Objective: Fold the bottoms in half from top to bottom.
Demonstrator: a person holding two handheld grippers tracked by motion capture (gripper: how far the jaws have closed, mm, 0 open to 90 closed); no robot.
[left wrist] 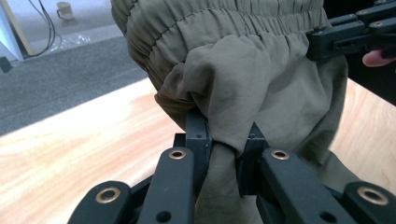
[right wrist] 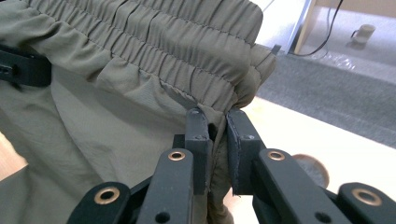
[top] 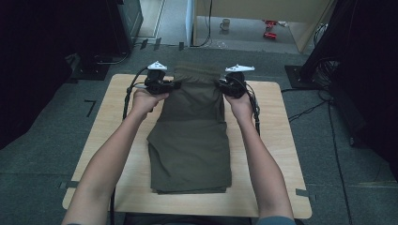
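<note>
Olive-green trousers (top: 190, 140) lie folded along the middle of the wooden table (top: 117, 154), their elastic waistband (top: 197, 74) lifted off the far end. My left gripper (top: 174, 86) is shut on the cloth at the waistband's left side (left wrist: 224, 93), a fold pinched between its pads (left wrist: 198, 135). My right gripper (top: 219, 84) is shut on the waistband's right side (right wrist: 201, 60), cloth squeezed between its pads (right wrist: 240, 140). In the left gripper view the right gripper (left wrist: 355, 32) is at the upper right.
Grey carpet surrounds the table. A mug (top: 225, 24) and red objects (top: 270, 28) sit on the floor far behind. Dark equipment stands (top: 338, 51) and cables flank the table on both sides. Bare wood lies left and right of the trousers.
</note>
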